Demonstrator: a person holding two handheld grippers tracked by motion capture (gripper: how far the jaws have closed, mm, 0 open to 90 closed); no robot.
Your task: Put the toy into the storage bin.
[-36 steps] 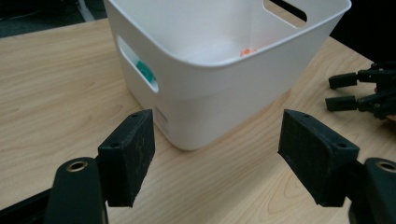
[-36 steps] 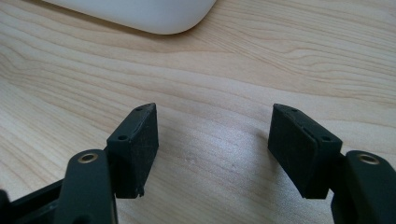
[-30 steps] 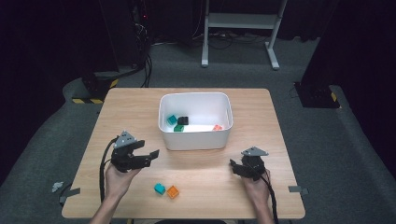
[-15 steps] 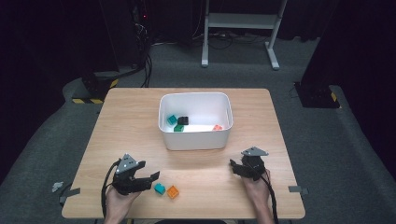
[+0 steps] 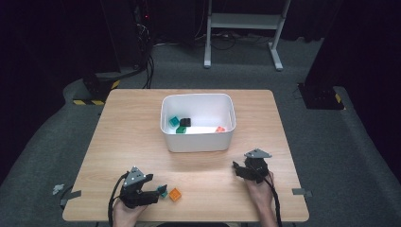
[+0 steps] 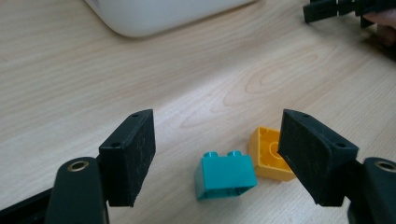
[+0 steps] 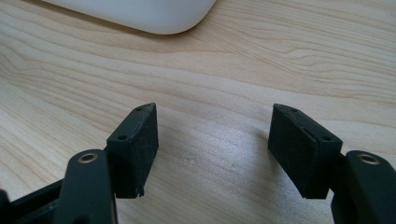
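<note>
The left claw [image 6: 217, 156] has dropped toward the desk's [image 5: 142, 142] near edge, spread around the untouched teal brick [image 6: 225, 175], its pad half hiding the orange brick [image 6: 267, 158]; the right claw [image 7: 212, 149] gapes empty.

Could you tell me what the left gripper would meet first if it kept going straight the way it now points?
Most likely the teal brick, lying between the open jaws of the left gripper; the orange brick sits just beyond.
</note>
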